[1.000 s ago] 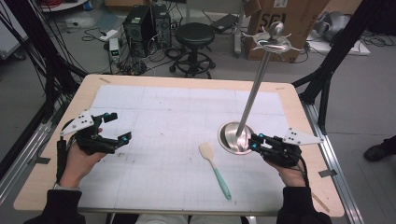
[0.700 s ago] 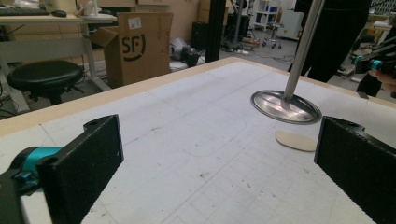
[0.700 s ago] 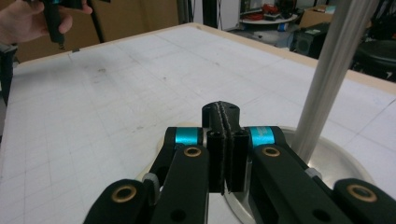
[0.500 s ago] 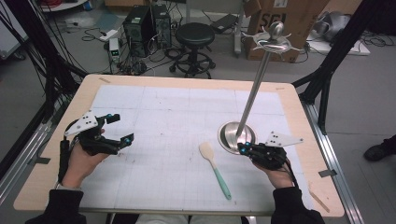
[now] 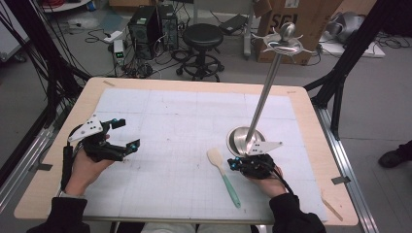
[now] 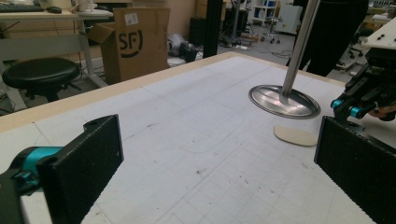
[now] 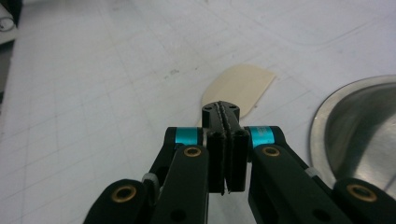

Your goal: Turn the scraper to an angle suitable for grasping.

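Hovering closed, empty, right claw (image 5: 234,164) points at spatula (image 5: 223,176) lying flat just left of it, near stand base (image 5: 245,140); prob. lining up a grab; left claw (image 5: 127,133) wide open, parked far left on desk (image 5: 194,107).

My right gripper (image 5: 236,163) has slid left across the worktop (image 5: 194,111), away from the right edge and in toward the spatula (image 5: 223,176), over the past second. It now sits just beside the handle, under the metal stand's round base (image 5: 245,140), its jaws pressed together (nothing between them) and aimed at the cream blade (image 7: 239,88). My right forearm has followed it inward. My left gripper (image 5: 122,134) has edged slightly toward me.
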